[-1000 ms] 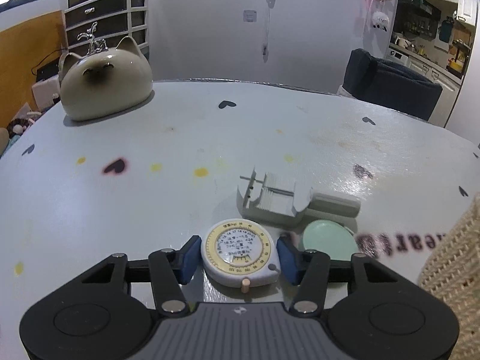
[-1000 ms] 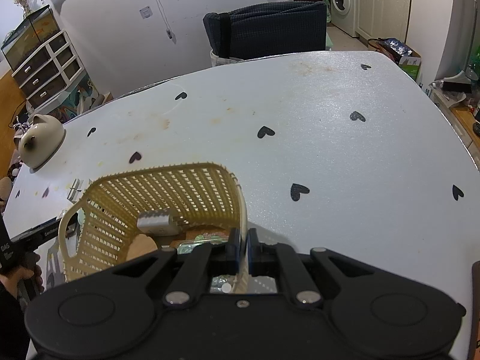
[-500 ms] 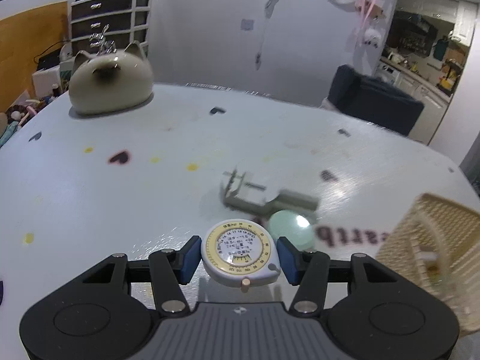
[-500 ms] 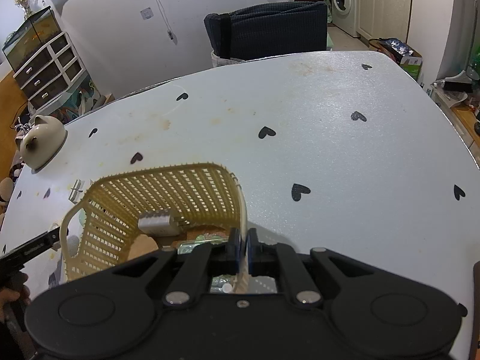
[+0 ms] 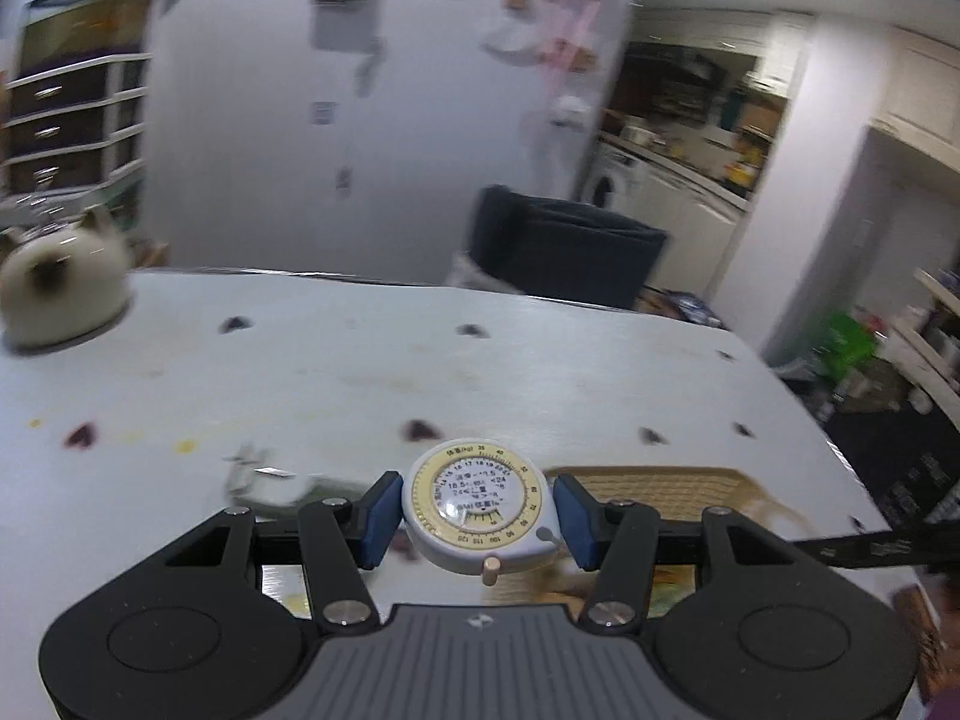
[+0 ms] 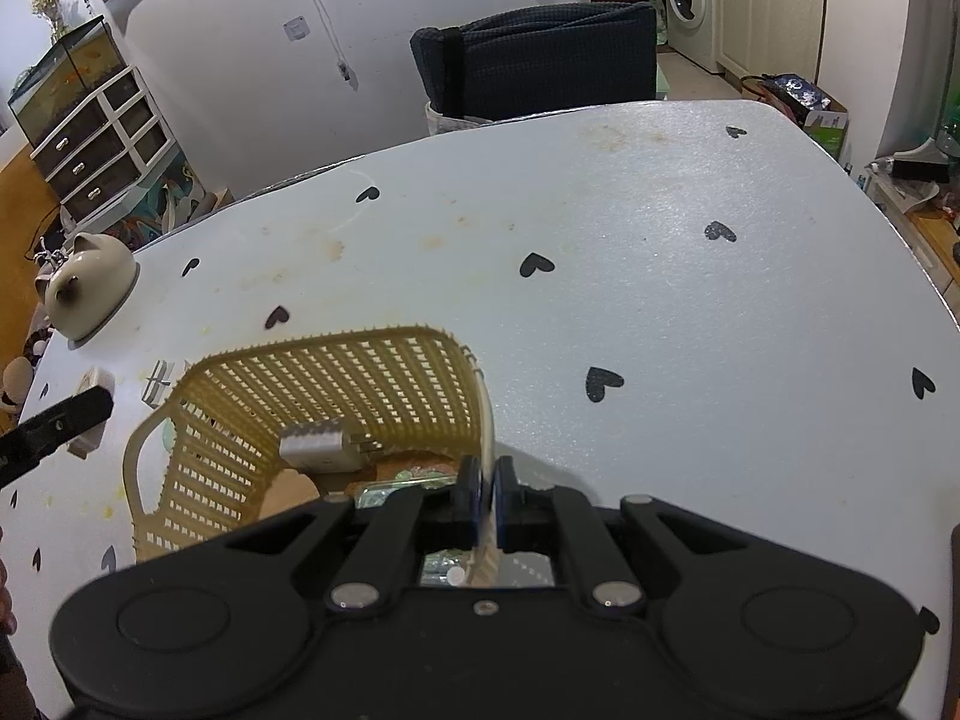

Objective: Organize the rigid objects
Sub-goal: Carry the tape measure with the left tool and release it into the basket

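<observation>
My left gripper (image 5: 477, 516) is shut on a round white tape measure (image 5: 477, 507) with a yellow dial and holds it in the air above the table, over the near edge of the tan plastic basket (image 5: 654, 483). My right gripper (image 6: 487, 495) is shut on the basket's near rim (image 6: 483, 420). The basket (image 6: 300, 408) holds a white plug adapter (image 6: 318, 444) and some flat packets. The left gripper's finger (image 6: 54, 426) shows at the basket's left side in the right wrist view.
A grey plastic holder (image 5: 264, 477) lies on the white heart-patterned table (image 6: 660, 300) left of the basket. A cream cat-shaped dish (image 6: 84, 285) stands at the far left. A dark chair (image 6: 534, 60) stands behind the table.
My left gripper has lifted the tape measure off the table and swung right toward the basket. The right gripper and the basket have stayed put.
</observation>
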Demonstrator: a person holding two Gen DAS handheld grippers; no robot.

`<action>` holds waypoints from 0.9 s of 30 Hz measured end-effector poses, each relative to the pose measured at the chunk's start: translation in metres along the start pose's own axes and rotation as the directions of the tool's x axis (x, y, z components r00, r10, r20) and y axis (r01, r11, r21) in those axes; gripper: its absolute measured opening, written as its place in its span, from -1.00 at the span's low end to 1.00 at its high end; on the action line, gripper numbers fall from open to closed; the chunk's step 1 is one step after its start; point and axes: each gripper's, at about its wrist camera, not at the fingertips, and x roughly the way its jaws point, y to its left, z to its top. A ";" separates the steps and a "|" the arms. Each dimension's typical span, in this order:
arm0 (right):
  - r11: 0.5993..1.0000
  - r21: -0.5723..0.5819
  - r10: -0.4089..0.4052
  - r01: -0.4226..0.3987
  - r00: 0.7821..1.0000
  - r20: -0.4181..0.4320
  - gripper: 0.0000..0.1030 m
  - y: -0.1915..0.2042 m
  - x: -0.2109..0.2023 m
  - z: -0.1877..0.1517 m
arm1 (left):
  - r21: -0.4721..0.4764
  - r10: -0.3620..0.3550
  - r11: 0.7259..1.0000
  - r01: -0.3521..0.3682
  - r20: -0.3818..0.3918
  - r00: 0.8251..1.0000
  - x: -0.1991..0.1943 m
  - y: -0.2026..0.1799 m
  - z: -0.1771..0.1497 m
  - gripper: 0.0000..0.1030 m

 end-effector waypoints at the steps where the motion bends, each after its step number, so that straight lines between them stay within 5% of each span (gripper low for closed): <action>1: 1.000 0.000 0.000 0.000 1.000 0.000 -0.90 0.000 0.000 0.000 | 0.014 -0.019 1.000 0.019 -0.006 1.000 0.002 -0.007 0.000 0.07; 12: 1.000 0.001 0.005 -0.005 1.000 0.001 -0.90 -0.001 0.000 0.000 | 0.068 -0.215 0.971 0.228 -0.161 0.963 0.052 -0.070 -0.006 0.07; 27: 1.000 0.003 0.013 -0.013 1.000 0.003 -0.90 -0.002 0.000 -0.001 | 0.005 -0.220 0.972 0.236 -0.344 0.913 0.125 -0.099 -0.001 0.07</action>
